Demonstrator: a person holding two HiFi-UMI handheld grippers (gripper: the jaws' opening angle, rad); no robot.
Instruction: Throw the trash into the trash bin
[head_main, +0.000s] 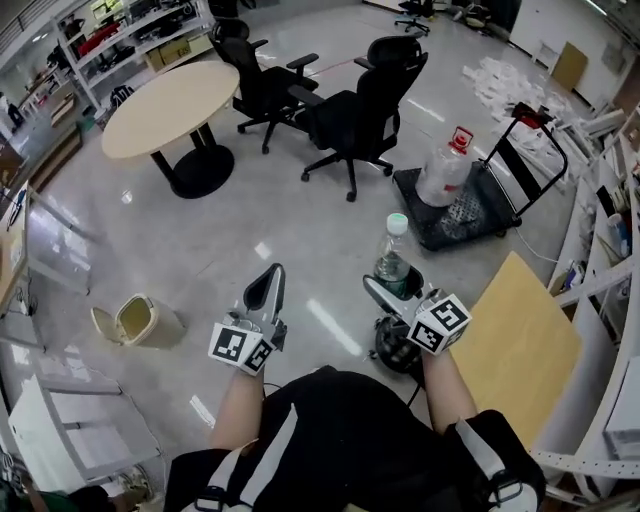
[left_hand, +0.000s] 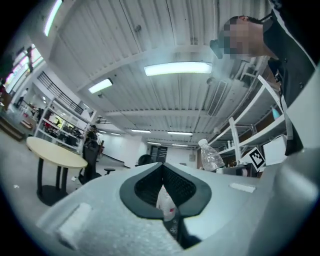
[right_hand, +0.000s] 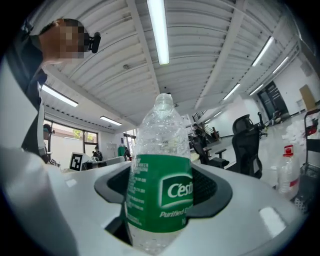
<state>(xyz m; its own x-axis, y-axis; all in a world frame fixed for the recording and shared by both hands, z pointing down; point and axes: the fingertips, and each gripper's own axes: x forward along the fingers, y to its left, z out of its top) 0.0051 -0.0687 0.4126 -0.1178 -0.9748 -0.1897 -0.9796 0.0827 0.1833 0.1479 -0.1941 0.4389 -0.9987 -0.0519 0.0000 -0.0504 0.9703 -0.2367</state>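
My right tool (head_main: 396, 283) clamps a green-labelled bottle (head_main: 392, 255); my left tool (head_main: 268, 280) is narrow, pinching a small white scrap (left_hand: 165, 201).

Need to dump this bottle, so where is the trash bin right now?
In the head view the trash bin sits on the floor at lower left, just left of the left gripper and well below the round table.

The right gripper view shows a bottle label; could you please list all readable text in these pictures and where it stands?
"C'est": large white letters on the green label of the bottle, cut off at the curve.
"Purified D": below it, rest hidden.
Small print at that label's left: too small.
Red label on the jug: too small.
Red mark on the white scrap: blurred.
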